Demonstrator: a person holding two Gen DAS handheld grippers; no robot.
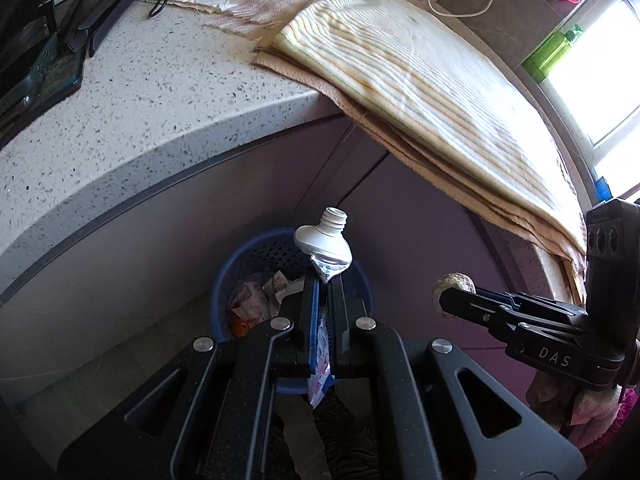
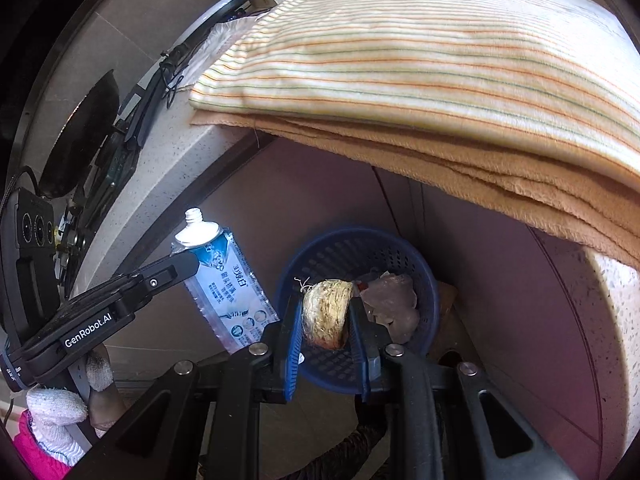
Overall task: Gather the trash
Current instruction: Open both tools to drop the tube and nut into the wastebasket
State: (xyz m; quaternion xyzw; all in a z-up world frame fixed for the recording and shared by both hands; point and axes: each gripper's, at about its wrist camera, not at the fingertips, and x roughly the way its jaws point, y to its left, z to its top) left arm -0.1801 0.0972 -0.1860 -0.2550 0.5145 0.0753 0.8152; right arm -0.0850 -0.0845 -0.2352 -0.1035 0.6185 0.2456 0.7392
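Tools (image 1: 324, 280) (image 2: 326, 312) tight on tube (image 1: 323, 246), husk (image 2: 326, 314)

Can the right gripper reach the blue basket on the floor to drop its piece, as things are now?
Probably yes. The right gripper, shut on a fibrous brown lump, hangs above the open blue basket. Nothing lies between them, and the left gripper with its toothpaste tube stays off to the side.

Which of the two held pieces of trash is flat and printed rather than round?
The toothpaste tube, clamped in the left tongs: flattened, blue-and-white print, cap missing. The right tongs hold a round, fibrous, tan lump.
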